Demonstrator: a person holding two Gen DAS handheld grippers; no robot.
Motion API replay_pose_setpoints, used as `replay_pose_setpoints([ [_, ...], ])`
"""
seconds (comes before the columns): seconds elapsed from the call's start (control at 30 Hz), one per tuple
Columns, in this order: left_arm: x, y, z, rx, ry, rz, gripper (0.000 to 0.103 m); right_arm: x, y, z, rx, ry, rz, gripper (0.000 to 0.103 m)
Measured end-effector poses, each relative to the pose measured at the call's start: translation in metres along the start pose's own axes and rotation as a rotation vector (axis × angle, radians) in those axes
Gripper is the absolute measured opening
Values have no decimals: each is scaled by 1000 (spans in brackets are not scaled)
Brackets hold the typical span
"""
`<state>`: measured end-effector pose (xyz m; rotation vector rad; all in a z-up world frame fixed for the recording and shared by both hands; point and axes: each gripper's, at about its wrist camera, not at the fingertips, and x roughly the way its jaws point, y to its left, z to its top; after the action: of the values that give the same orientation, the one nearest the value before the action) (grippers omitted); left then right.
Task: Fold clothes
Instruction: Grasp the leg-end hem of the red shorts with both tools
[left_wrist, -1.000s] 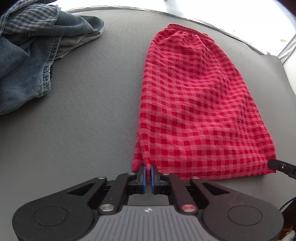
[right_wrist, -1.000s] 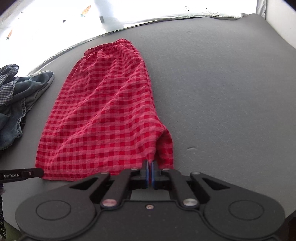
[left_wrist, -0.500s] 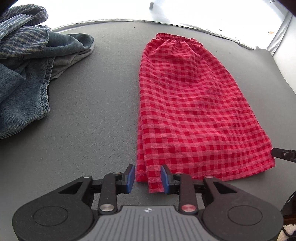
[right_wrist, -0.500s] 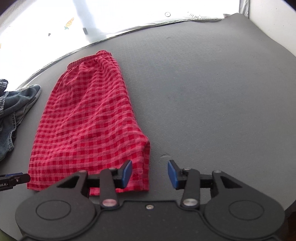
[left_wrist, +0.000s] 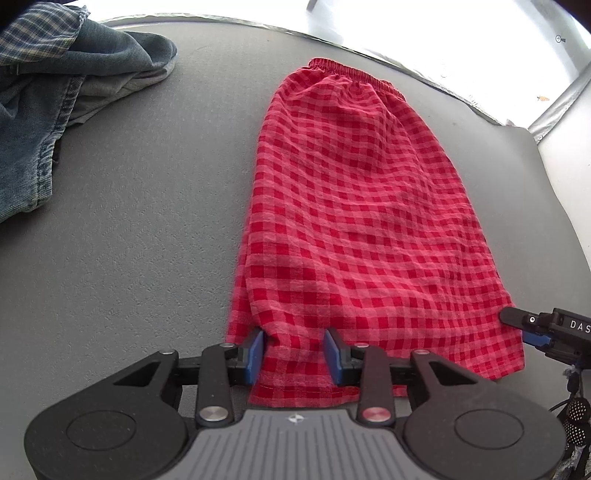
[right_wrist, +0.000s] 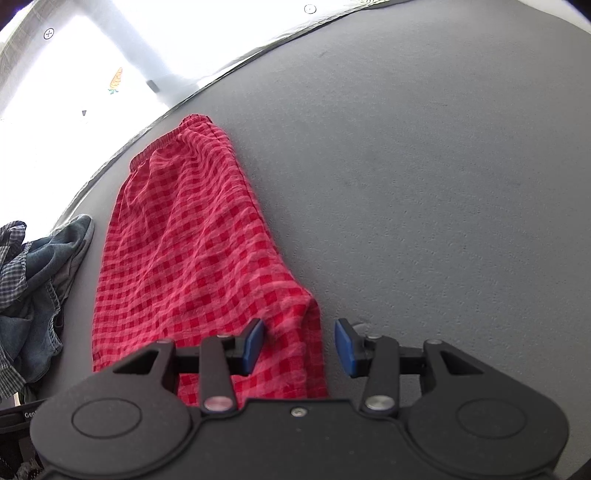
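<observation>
A red checked garment (left_wrist: 354, 221) lies flat on the grey table, folded lengthwise, its elastic waistband at the far end. My left gripper (left_wrist: 295, 354) is open, its blue pads straddling the near left corner of the hem. The garment also shows in the right wrist view (right_wrist: 192, 266). My right gripper (right_wrist: 299, 345) is open over the near right corner, left pad above the cloth, right pad over bare table. The right gripper's fingertip (left_wrist: 517, 319) shows at the hem's right corner in the left wrist view.
A heap of denim and blue plaid clothes (left_wrist: 48, 92) lies at the far left, also in the right wrist view (right_wrist: 33, 288). The grey table (right_wrist: 443, 184) stretches to the right. Its far edge (left_wrist: 424, 77) borders a bright floor.
Both grippers, shut on the hem corners a second ago, have opened and let the cloth go. They have since moved forward over the hem's corners.
</observation>
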<state>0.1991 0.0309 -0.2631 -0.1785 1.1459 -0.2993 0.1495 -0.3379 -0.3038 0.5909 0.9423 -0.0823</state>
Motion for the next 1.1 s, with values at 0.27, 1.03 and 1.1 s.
replay_pose_setpoints([
  [0.27, -3, 8, 1, -6, 0, 22, 38, 9, -3, 5, 27, 14, 64, 46],
  [1.03, 1, 32, -3, -236, 8, -216, 39, 13, -10, -9, 101, 94, 208, 14],
  [1.1, -9, 24, -2, -149, -17, -136, 39, 11, -10, -8, 91, 94, 205, 14],
])
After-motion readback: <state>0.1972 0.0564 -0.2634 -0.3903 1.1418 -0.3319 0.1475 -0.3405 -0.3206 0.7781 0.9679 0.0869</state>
